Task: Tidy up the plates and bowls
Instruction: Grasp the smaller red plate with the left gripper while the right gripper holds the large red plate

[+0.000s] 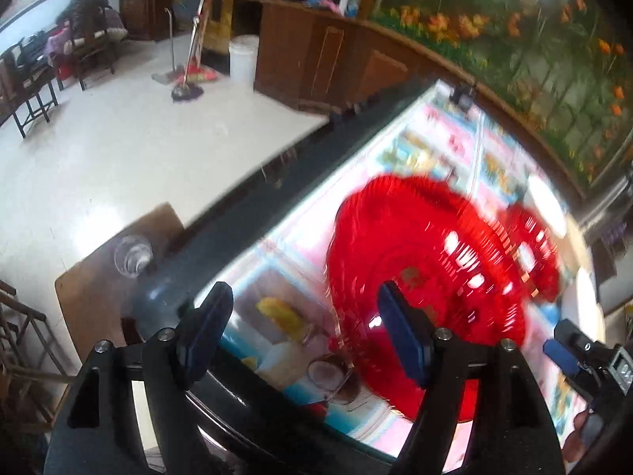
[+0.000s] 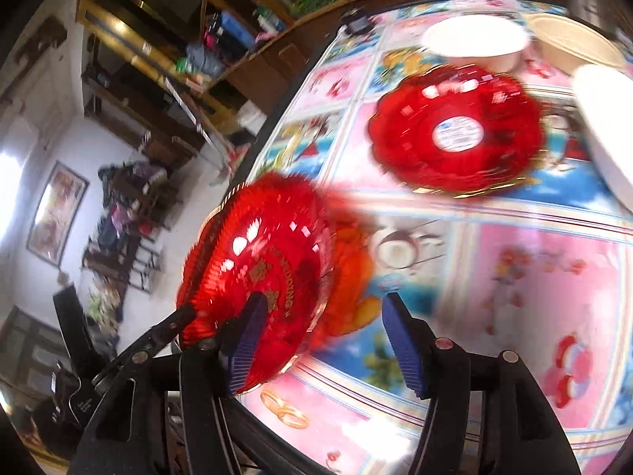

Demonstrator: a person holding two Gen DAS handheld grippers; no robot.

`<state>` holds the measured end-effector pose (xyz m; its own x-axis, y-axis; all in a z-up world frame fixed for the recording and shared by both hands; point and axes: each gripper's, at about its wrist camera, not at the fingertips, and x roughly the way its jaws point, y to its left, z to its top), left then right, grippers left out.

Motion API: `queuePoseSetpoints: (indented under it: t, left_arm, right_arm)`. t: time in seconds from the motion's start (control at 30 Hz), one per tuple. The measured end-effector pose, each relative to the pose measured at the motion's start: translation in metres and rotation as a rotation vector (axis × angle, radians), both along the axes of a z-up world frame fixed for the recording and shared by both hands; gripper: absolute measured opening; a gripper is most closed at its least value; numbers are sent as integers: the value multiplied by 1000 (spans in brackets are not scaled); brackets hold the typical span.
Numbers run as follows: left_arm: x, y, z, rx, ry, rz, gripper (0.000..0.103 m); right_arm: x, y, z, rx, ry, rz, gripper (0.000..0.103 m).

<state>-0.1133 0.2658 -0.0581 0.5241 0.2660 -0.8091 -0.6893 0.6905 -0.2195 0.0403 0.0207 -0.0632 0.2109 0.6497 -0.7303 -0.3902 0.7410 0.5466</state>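
Reading "WEDDING", red plate [image 2: 257, 273]; left claw [image 1: 304, 332], right claw [image 2: 324, 340] both apart.

Motion blur smears both red plates [image 1: 431, 261] and the counter [image 2: 534, 277] print; the white bowl [image 2: 609, 134] is cut off by the frame edge.
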Motion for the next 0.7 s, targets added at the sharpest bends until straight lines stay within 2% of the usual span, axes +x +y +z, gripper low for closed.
queuePoseSetpoints:
  t: [0.07, 0.13, 0.23, 0.3, 0.47, 0.7]
  left_arm:
    - [3, -9, 20, 20, -65, -18, 82]
    - [17, -25, 42, 52, -116, -86, 85]
    - [52, -49, 65, 35, -140, -230, 85]
    - [86, -69, 72, 39, -119, -312, 85]
    - [169, -99, 60, -41, -42, -398, 84]
    - [239, -116, 17, -109, 86, -379, 84]
  right_arm:
    - [6, -18, 6, 24, -12, -59, 70]
    - [14, -39, 11, 37, -30, -129, 77]
    - [28, -62, 12, 68, -9, -196, 80]
    - [37, -73, 9, 85, 20, -228, 80]
    - [67, -87, -4, 110, 80, -288, 81]
    - [103, -90, -26, 111, 155, -327, 81]
